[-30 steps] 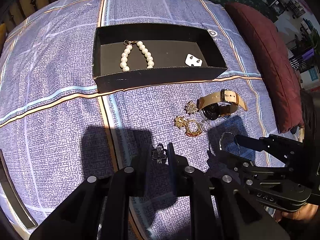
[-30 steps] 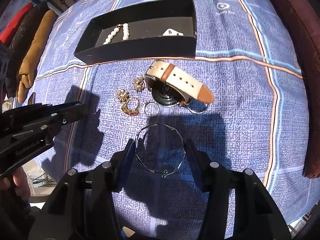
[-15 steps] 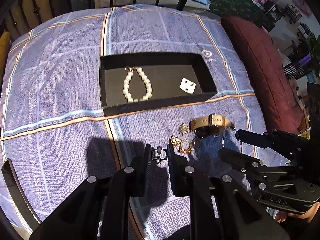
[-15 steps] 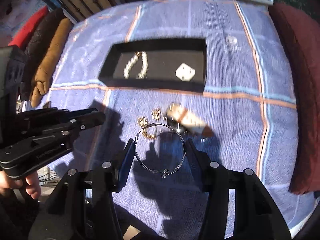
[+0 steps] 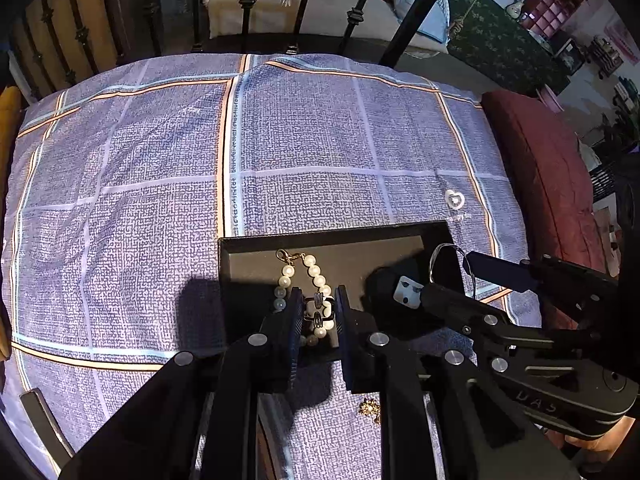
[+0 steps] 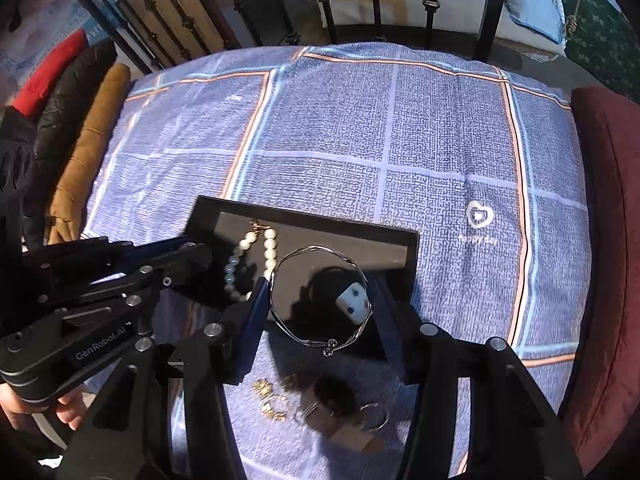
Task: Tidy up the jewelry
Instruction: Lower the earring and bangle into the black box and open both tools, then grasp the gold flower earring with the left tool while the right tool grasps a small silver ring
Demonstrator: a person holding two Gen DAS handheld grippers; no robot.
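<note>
Overhead, blue plaid bedspread (image 5: pixel 320 140), iron bedframe (image 5: pixel 300 4), maroon cushion (image 5: pixel 548 184)

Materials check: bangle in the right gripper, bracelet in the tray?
Bangle: thin twisted wire, silver-toned with bright glints, so likely polished metal. Bracelet: round glossy off-white beads with a gold-coloured clasp; looks like pearl, real or imitation I cannot tell.

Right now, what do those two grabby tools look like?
Both are matte black. The left gripper and the right gripper each have two flat, straight fingers joined to angular black linkage arms by round silver bolts. White lettering runs along the side of each body; on the left one it reads GenRobot.AI. A bare hand holds each. No cables or sleeves show.
</note>
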